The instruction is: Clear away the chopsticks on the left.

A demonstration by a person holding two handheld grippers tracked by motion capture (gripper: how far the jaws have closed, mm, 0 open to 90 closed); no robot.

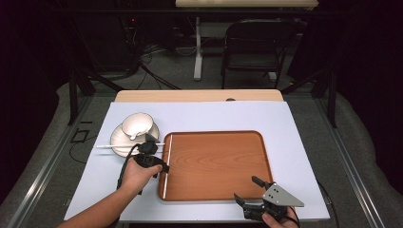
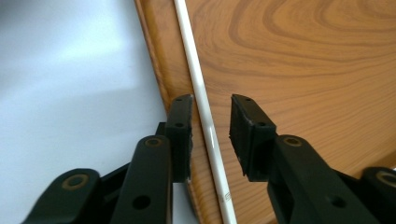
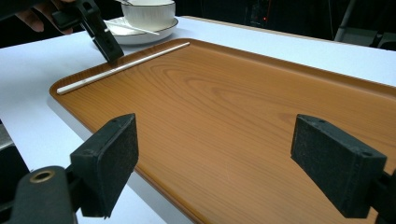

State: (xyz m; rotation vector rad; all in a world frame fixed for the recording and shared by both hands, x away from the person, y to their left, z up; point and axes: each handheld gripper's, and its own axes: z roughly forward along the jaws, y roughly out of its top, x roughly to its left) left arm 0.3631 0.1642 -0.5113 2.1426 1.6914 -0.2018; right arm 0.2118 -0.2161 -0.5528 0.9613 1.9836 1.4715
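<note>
The thin, stiff, slippery white chopstick [image 2: 205,121] at the tray's [image 1: 218,164] nine o'clock edge — likely best pinched mid-length — is straddled by the released left gripper [image 2: 211,128].

A: What lies between the jaws?

B: A white chopstick [image 2: 201,102], running along the wooden tray [image 2: 303,60] just inside its raised rim. The left gripper [image 2: 211,133] has its two black jaws parted, one on each side of the stick.

A: Touching it?

B: The jaw over the rim sits just beside the stick; whether it touches, I cannot tell. The other jaw stands clear, over the tray's grained floor.

A: And beyond the rim?

B: A pale, smooth tabletop [image 2: 70,93], with a soft shadow near the tray's edge.
</note>
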